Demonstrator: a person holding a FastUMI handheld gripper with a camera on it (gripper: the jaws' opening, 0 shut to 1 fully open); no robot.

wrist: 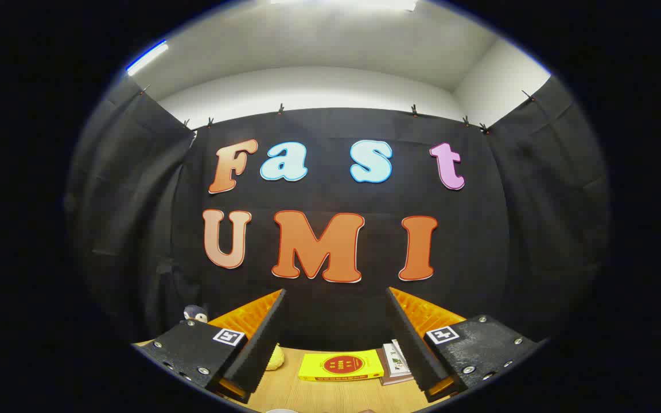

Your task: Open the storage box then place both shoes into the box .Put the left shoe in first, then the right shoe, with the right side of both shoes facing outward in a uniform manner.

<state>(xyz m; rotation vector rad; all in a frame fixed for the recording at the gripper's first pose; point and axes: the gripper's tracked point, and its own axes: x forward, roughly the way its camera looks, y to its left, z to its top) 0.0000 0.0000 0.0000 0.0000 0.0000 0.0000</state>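
Note:
My gripper [335, 298] is held high and points at the booth's back wall. Its two fingers stand wide apart with nothing between them. Below and beyond the fingers lies a strip of the wooden table [307, 393]. I cannot make out a storage box or shoes here.
A yellow box with a red round mark [341, 366] lies on the table between and beyond the fingers. A small stack of books [396, 362] sits to its right. A pale yellow lump [275, 357] rests by the left finger. A small dark plush toy [195, 313] peeks up behind the left finger.

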